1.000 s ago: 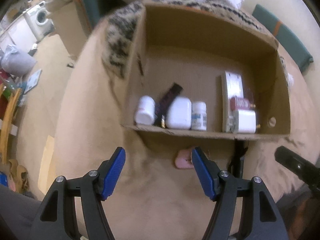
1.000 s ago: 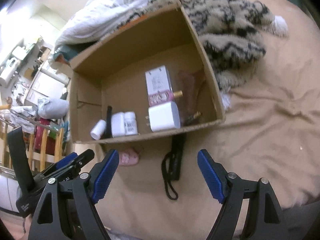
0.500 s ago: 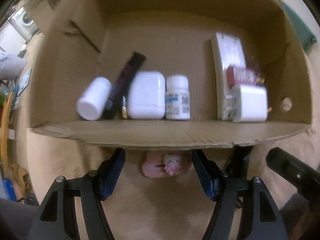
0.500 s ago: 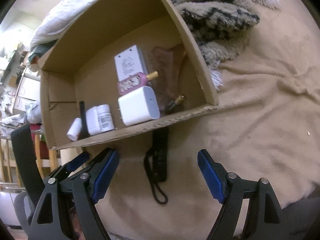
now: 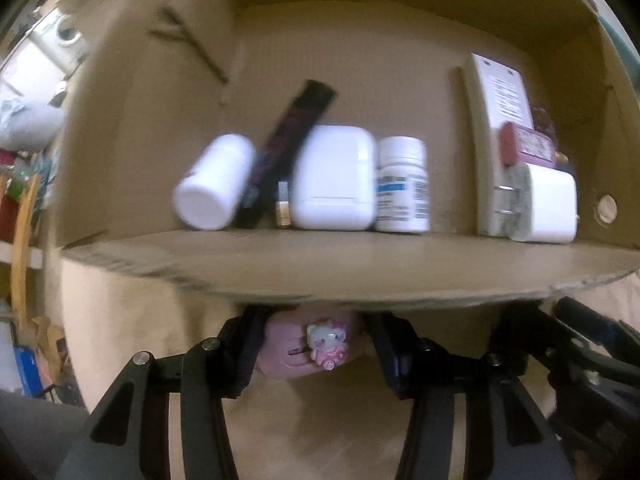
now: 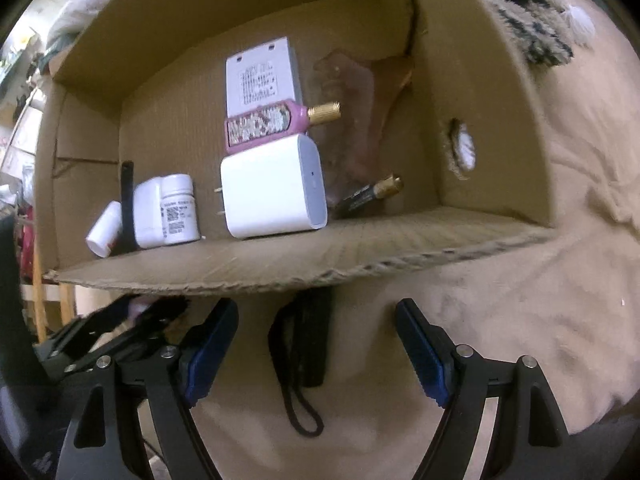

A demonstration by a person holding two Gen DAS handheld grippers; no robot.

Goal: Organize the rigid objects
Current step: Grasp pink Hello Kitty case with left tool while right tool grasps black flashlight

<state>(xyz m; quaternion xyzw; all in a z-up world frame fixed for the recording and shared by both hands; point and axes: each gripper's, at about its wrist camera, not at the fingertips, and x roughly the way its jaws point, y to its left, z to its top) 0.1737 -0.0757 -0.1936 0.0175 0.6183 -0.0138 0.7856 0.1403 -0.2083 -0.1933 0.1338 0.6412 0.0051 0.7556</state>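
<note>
— Where did the pink case (image 5: 306, 350) lie? 
— On the blanket (image 6: 520, 320) just outside the cardboard box (image 5: 320, 268), between the left claw (image 5: 314, 346) pads, which had just been closing; contact unclear.

— And the right claw (image 6: 316, 354)? 
— Wide open, straddling the black strapped gadget (image 6: 310, 340), long axis pointing boxward.

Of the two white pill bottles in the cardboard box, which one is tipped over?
The plain white pill bottle at the left end of the row is tipped, its round end facing the camera. The white pill bottle with the blue-striped label stands upright.
</note>
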